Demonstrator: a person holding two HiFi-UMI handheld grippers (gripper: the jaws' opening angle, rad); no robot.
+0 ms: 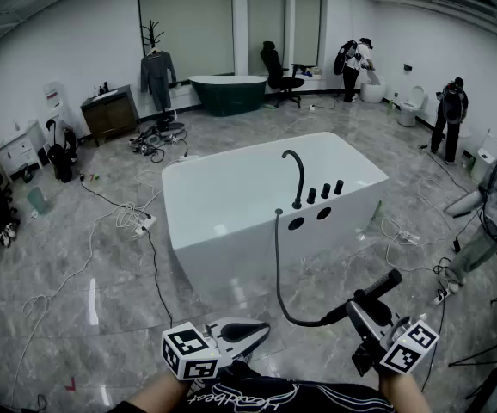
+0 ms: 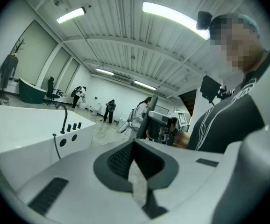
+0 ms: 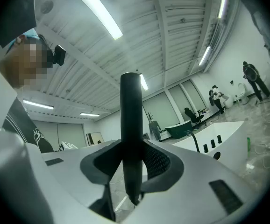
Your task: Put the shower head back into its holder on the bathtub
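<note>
Head view has the left gripper (image 1: pixel 253 329) low at the left of centre, over the grey tiled floor (image 1: pixel 85 265), well apart from the tub. Its jaws are pressed together with nothing between them, as the left gripper view confirms (image 2: pixel 134 146); that view also catches the white bathtub (image 2: pixel 23 125) off to its left.

Further right, the bathtub (image 1: pixel 231 205) stands in the middle of the room, with a curved black faucet (image 1: pixel 297 175) and three black knobs (image 1: pixel 325 191) on its near right rim. Just below them are two dark round openings (image 1: pixel 296 224) in the tub's side. A black hose (image 1: pixel 278 265) leaves the rim beside the faucet, hangs down the side and curves right to the shower head (image 1: pixel 377 289).

The shower head is off the tub, clamped in the jaws of the right gripper (image 1: pixel 365 310), low at the right. In the right gripper view the black handle (image 3: pixel 131 139) stands upright between the jaws (image 3: pixel 132 171), with the bathtub (image 3: pixel 228 134) beyond on the right.
</note>
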